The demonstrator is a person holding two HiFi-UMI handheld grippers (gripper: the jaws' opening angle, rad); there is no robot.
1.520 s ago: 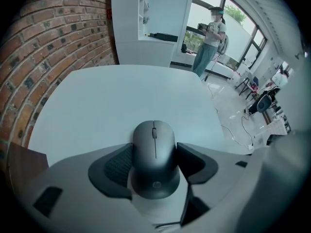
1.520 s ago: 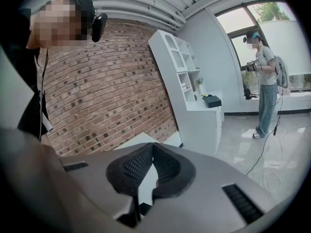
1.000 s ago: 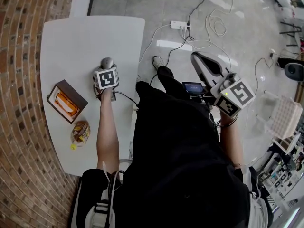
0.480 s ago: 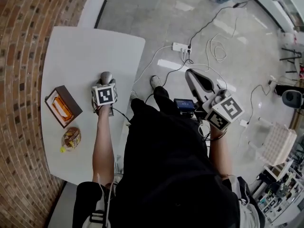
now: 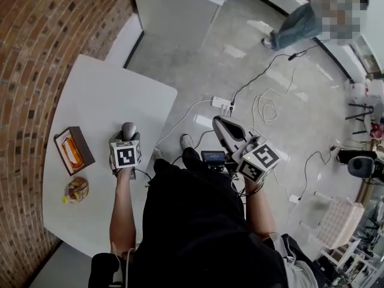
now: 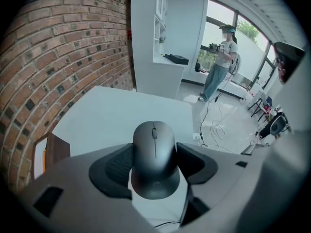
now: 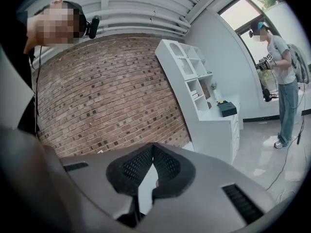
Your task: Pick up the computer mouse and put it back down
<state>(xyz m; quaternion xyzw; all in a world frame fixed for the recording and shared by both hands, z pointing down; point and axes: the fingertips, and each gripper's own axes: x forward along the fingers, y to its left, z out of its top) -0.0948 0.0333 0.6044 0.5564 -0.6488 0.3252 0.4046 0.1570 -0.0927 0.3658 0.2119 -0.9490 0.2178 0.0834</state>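
Observation:
A dark grey computer mouse (image 6: 154, 144) sits between the pads of my left gripper (image 6: 155, 165), which is shut on its sides. The mouse hangs clear above the white table (image 6: 112, 120). From the head view the mouse (image 5: 128, 128) pokes out past the left gripper's marker cube (image 5: 125, 155), over the table's right half (image 5: 90, 107). My right gripper (image 5: 221, 126) is off the table, over the floor, pointing nearly level. Its jaws (image 7: 152, 148) meet at the tips with nothing between them.
A brown box with an orange insert (image 5: 73, 150) and a wrapped snack (image 5: 76, 189) lie on the table's left side. A power strip (image 5: 222, 105) and loose cables lie on the floor. A person (image 5: 300, 26) stands far off near a white shelf unit (image 7: 204, 101). A brick wall runs beside the table.
The left gripper has risen with the mouse in its grip. The right gripper has drifted left over the floor. The head view has tilted toward the far room.

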